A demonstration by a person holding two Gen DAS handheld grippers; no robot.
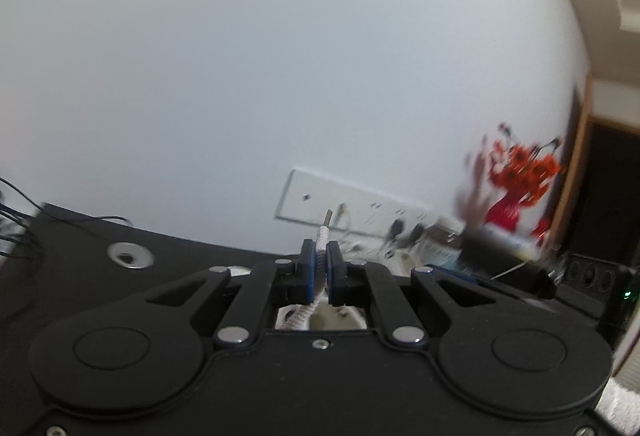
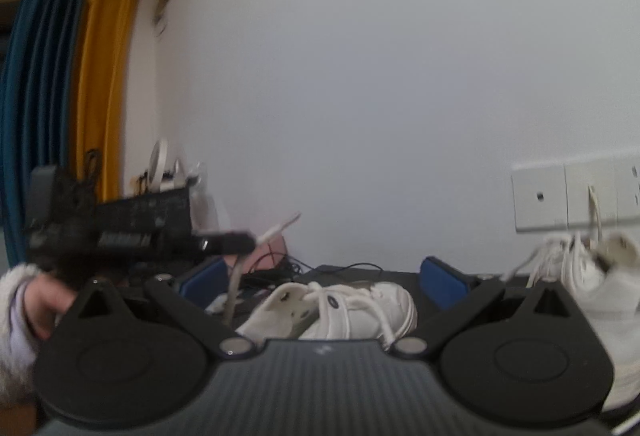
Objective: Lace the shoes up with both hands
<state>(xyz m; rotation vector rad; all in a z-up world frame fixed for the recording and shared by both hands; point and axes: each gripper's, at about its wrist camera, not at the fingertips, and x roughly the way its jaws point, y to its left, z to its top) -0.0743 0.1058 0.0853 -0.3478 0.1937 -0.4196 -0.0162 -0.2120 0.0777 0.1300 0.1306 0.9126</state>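
In the left wrist view, a black tabletop [image 1: 80,240] with a round metal grommet [image 1: 130,255] stretches to the far left. At the centre, the left gripper [image 1: 318,264] has its jaws pressed together on a white braided shoelace [image 1: 321,238]. The lace stands upright between the blue pads, its dark aglet tip poking just above them toward the wall socket panel [image 1: 320,196]; below the jaws it trails down toward a white shoe opening seen through the gap in the gripper body. Far right, a blurred red flower arrangement [image 1: 516,180] stands near a jar.

In the right wrist view, blue and yellow curtains [image 2: 60,76] hang at the far left. Near the left edge a hand [image 2: 44,304] in a fuzzy pale sleeve holds the other black gripper, which reaches rightward, blurred. A white sneaker [image 2: 344,310] lies on the dark tabletop at the centre, toe to the right, its white laces loosely crossed over the tongue. The right gripper [image 2: 320,278] has its jaws spread wide, holding nothing, the blue-padded fingers standing on either side of that sneaker. At the far right a second white sneaker [image 2: 592,276] stands more upright, laces loose, just below a wall socket plate.
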